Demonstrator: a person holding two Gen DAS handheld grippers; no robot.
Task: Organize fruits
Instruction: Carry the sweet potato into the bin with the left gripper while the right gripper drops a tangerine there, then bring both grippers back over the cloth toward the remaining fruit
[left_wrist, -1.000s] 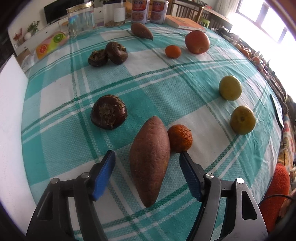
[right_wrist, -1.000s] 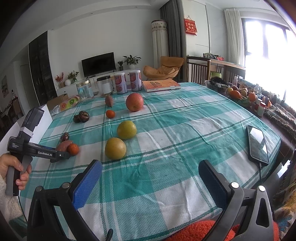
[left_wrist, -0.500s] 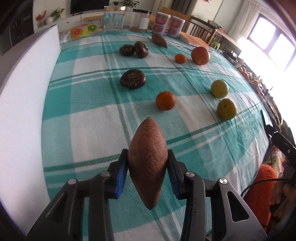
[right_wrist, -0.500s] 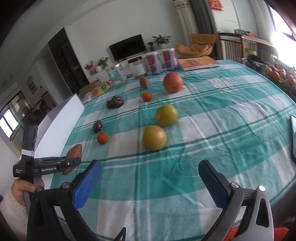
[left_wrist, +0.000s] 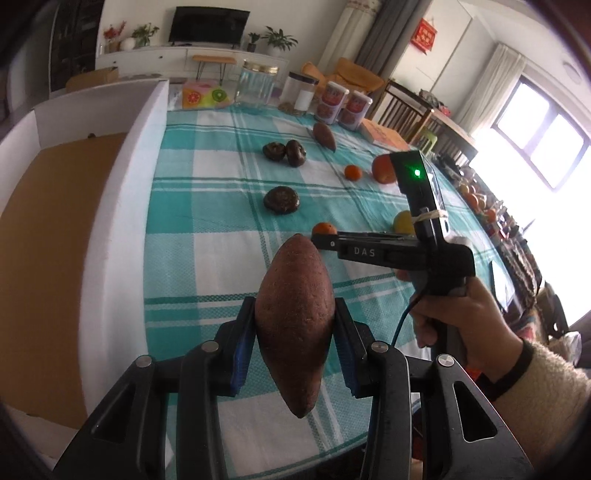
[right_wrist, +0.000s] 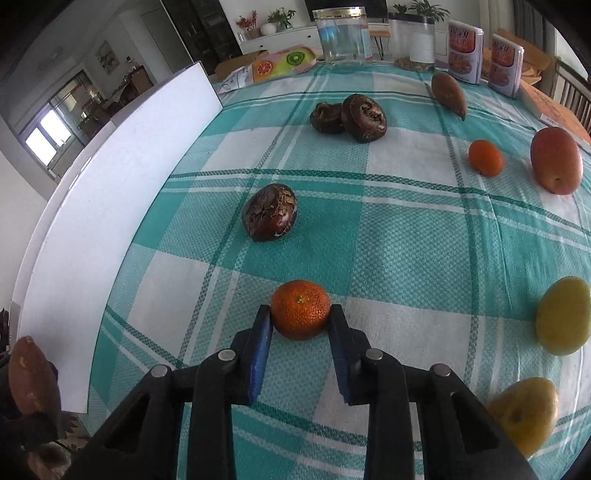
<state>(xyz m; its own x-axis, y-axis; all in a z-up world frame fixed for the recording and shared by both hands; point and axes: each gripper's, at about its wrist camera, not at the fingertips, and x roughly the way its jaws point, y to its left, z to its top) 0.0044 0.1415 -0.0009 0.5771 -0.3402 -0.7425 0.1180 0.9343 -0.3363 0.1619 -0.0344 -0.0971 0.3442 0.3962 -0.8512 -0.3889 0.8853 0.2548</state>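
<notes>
My left gripper (left_wrist: 295, 347) is shut on a brown sweet potato (left_wrist: 295, 321) and holds it above the table's near left edge. It also shows at the far left of the right wrist view (right_wrist: 27, 373). My right gripper (right_wrist: 300, 332) is closed around a small orange tangerine (right_wrist: 300, 314) that rests on the teal checked cloth (right_wrist: 406, 240); both blue pads touch its sides. The right gripper also shows in the left wrist view (left_wrist: 325, 242), just behind the tangerine (left_wrist: 324, 228).
A white box (left_wrist: 122, 206) with a brown floor stands along the table's left side. On the cloth lie dark water chestnuts (right_wrist: 269, 214) (right_wrist: 364, 118), another sweet potato (right_wrist: 448, 94), a second tangerine (right_wrist: 485, 157), a red mango (right_wrist: 556, 160) and yellow fruits (right_wrist: 563, 315) (right_wrist: 524, 413). Jars and cans stand at the back.
My left gripper closed on the sweet potato, lifted it and drew back toward the left edge. My right gripper travelled across the table to the near tangerine and closed around it.
</notes>
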